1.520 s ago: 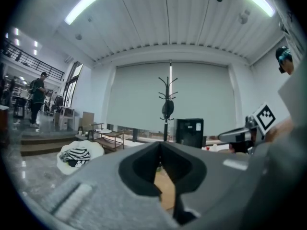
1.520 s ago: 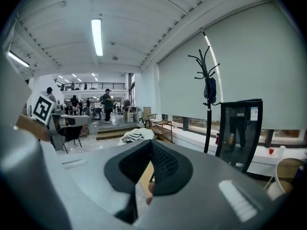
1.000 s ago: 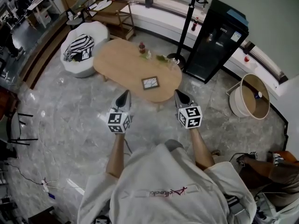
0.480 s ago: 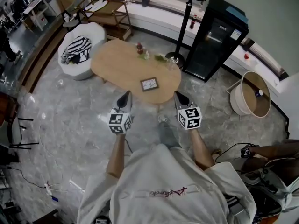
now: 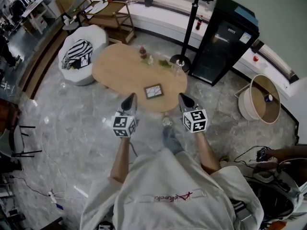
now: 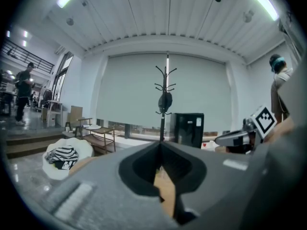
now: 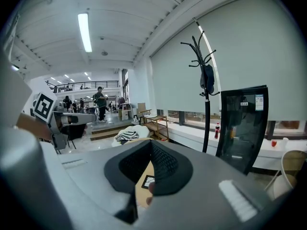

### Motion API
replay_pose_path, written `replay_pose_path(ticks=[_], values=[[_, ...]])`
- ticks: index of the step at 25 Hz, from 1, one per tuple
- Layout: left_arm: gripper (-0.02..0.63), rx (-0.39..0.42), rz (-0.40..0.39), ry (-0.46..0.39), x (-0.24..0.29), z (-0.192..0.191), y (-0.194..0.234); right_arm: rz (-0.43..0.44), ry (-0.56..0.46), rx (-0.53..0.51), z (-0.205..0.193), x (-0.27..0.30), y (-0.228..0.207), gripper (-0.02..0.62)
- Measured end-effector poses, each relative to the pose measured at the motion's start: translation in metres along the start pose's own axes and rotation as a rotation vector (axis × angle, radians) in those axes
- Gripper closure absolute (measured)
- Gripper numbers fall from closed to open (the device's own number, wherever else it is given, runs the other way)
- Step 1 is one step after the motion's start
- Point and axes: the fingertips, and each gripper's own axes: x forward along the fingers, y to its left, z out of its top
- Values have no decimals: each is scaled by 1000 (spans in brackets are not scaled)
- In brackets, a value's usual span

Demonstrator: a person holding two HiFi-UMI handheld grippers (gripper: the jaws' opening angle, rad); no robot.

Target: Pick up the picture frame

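A small dark picture frame [image 5: 154, 91] lies flat on the near right part of an oval wooden table [image 5: 120, 68]; it also peeks through the right gripper's jaw window [image 7: 147, 181]. My left gripper [image 5: 130, 98] hovers over the floor just short of the table's near edge, left of the frame, shut and empty. My right gripper [image 5: 184, 98] hangs at the table's near right end, right of the frame, also shut with nothing in it. In the left gripper view the tips [image 6: 160, 143] meet in a closed seam, as they do in the right gripper view [image 7: 150, 142].
Small bottles and ornaments [image 5: 144, 51] stand at the table's far side. A white chair with striped cloth [image 5: 79, 51] sits to the left, a coat stand [image 5: 193, 20] and black fridge [image 5: 225, 37] behind, a round basket [image 5: 261, 99] to the right. Cables lie on the marble floor.
The table and the frame have drawn nearer below me as I stepped toward them. Both grippers kept side by side, shut, now at the table's near edge.
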Motion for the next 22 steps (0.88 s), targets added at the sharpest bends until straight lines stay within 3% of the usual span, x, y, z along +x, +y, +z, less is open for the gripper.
replay_pose_path(ticks=[11, 22], values=[[604, -6, 25, 14, 74, 11, 34, 27, 35, 4, 16, 70, -45, 591], [604, 2, 80, 8, 149, 37, 71, 72, 19, -20, 58, 143, -94, 591]])
